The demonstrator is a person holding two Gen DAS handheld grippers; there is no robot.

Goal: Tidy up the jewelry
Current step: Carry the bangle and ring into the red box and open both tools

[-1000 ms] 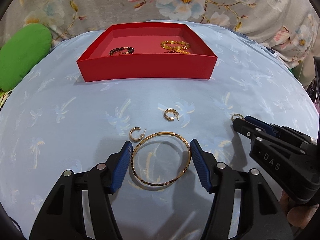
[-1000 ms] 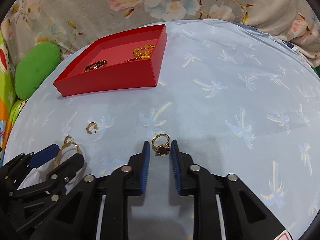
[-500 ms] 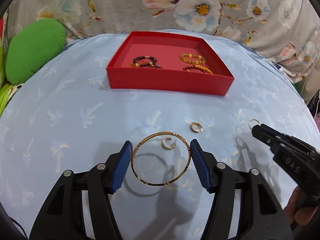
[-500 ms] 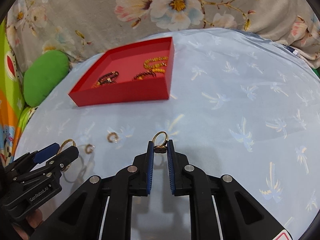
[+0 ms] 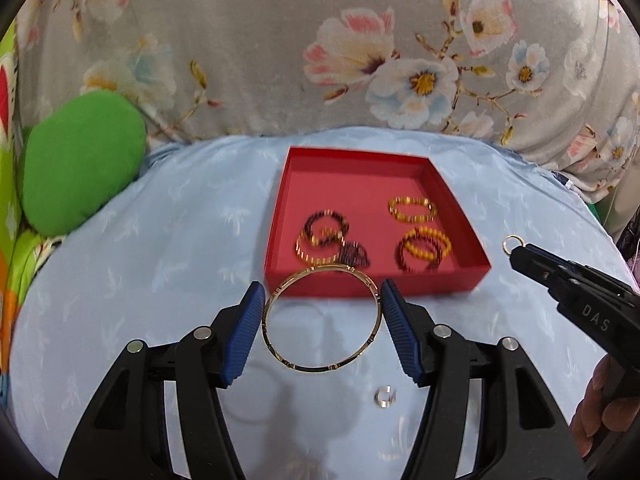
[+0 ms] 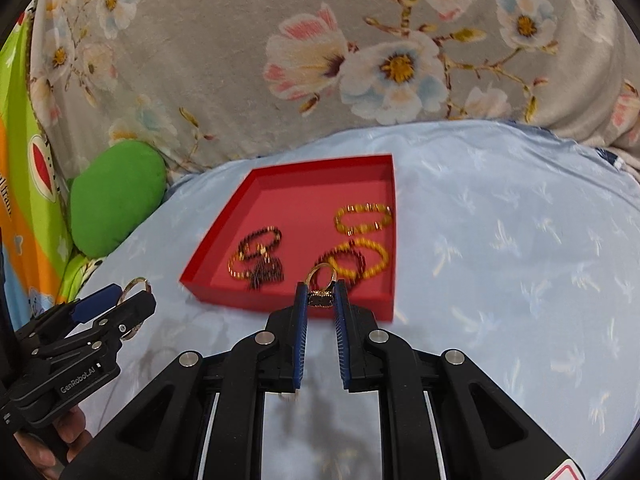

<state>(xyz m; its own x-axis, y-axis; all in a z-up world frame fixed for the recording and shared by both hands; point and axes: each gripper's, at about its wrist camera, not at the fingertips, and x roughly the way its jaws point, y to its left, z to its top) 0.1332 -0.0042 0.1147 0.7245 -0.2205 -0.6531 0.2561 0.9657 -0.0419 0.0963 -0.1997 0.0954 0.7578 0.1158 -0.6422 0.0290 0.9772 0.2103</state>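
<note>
My left gripper is shut on a thin gold bangle, held off the cloth just in front of the red tray. My right gripper is shut on a gold ring with a dark stone, lifted near the red tray's front wall. Inside the tray lie dark bead bracelets and amber bead bracelets. One small hoop earring rests on the blue cloth below the bangle. In the left wrist view the right gripper enters from the right with the ring at its tip.
A light blue patterned cloth covers the rounded surface. A green cushion sits at the back left, and grey floral fabric rises behind the tray. A hand grips the right tool's handle.
Both grippers rose and moved toward the tray, carrying the bangle and the ring off the cloth. The right gripper closed on the ring. The earrings slid down and out of view.
</note>
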